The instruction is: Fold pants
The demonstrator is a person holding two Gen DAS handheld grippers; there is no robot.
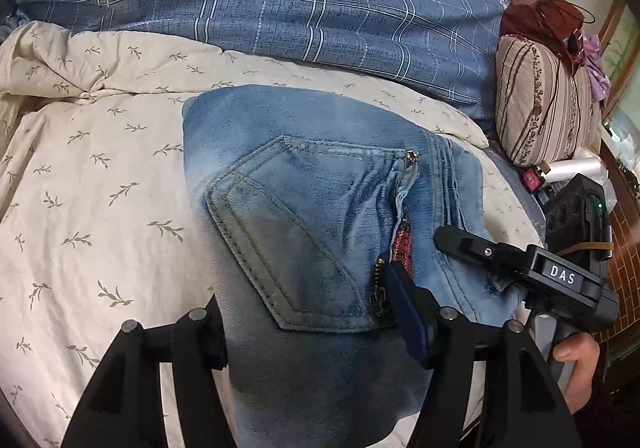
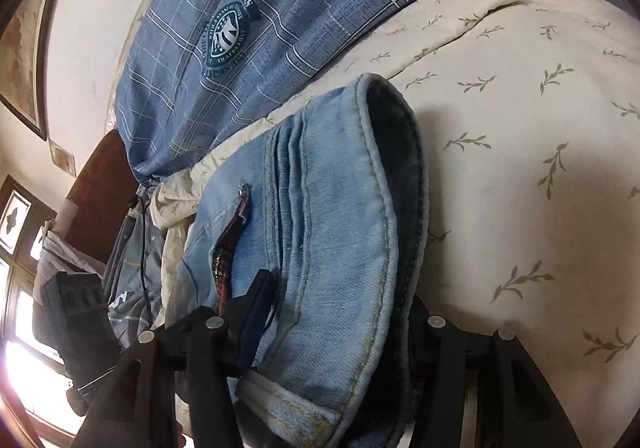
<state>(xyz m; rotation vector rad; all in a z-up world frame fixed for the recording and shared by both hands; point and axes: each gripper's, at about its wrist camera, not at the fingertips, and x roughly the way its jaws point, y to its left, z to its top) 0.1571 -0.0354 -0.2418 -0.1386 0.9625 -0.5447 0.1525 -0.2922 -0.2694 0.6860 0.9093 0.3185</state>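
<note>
1. The bed (image 1: pixel 92 175) fills both views, covered with a cream quilt printed with small leaf sprigs.
2. A blue checked duvet (image 1: pixel 320 11) with a round badge lies across the top of the left wrist view, behind the quilt.
3. The pants (image 1: pixel 312 183) – light blue jeans, folded into a thick bundle – rest on the quilt in the centre of the left wrist view, back pocket up, a zipper on the right side of it.
4. A striped pillow (image 1: pixel 548 103) stands at the right edge, with a dark red bag on top.
5. The left gripper (image 1: pixel 316 332) is at the bottom of its view – jaws wide, one on each side of the near end of the pants; if the pads press the cloth I cannot tell.
6. The right gripper (image 2: pixel 340 332) holds the folded edge of the pants between its fingers in its own view.
</note>
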